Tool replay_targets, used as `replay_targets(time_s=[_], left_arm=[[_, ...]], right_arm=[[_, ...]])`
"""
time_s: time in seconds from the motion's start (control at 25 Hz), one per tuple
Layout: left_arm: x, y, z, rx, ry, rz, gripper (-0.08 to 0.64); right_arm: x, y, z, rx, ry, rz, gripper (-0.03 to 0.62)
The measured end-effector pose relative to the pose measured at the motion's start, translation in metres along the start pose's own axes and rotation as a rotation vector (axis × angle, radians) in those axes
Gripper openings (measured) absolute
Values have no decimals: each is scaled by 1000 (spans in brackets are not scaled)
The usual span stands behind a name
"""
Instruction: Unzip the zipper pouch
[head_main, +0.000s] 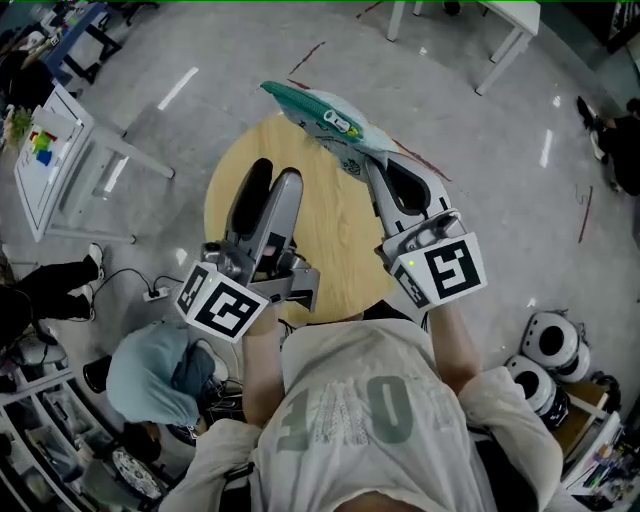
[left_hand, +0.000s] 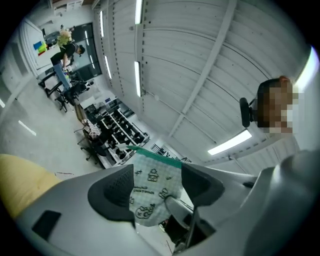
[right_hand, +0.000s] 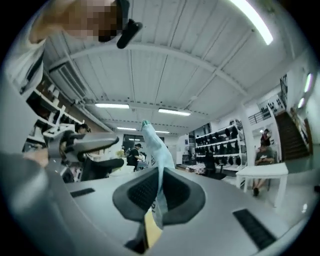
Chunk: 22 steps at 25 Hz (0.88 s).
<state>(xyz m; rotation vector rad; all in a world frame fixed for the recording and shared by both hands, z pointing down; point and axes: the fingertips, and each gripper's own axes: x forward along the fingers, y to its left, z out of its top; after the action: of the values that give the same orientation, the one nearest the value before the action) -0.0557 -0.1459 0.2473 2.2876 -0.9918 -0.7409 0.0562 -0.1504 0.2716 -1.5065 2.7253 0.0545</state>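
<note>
A zipper pouch (head_main: 327, 117), white with small prints and a teal top edge, is held up over the far side of the round wooden table (head_main: 335, 250). My right gripper (head_main: 384, 162) is shut on its near end. In the right gripper view the pouch (right_hand: 156, 147) stands edge-on, pinched between the black pads of the right gripper (right_hand: 159, 192). My left gripper (head_main: 271, 176) is to the left of it with jaws open and nothing held. In the left gripper view the pouch (left_hand: 150, 192) shows in the gap of the left gripper (left_hand: 156, 189), clear of both pads.
A person in a grey-blue hood (head_main: 150, 370) crouches on the floor at lower left. A white table (head_main: 500, 35) stands at the far right and a whiteboard stand (head_main: 45, 160) at the left. Round white devices (head_main: 548, 345) and a cable with a socket strip (head_main: 155, 292) lie on the floor.
</note>
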Motion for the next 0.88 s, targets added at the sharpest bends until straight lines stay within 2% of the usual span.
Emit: replay_targets(time_s=[0.12,0.24,0.36,0.56,0.64,0.72,0.88], left_arm=[[17,-30,-16,-47,55,-81,275],[30,-45,-32,-145,127,-145,275],[34,-39,-42,-259,144,-136,275],[35,-22,-52,-399,115,-84,270],[33,-19,-52,-394,95,-63,223],[32,-12,-52,-343,84,-40,152],[34,-6,-45,-297,67,-4,124]], right_arm=[[5,-4,3,-154,4,-73,34],[11,-2,-1,-310,36,-105,34],[11,0,-13,-445,113,-136,34],[4,-2,-22,-551,139,-187,34],[2,1,-22,-596,123,-194,34],[1,5,-20,-630,95,-200,34],[4,16,-26,-648,83,-166,34]])
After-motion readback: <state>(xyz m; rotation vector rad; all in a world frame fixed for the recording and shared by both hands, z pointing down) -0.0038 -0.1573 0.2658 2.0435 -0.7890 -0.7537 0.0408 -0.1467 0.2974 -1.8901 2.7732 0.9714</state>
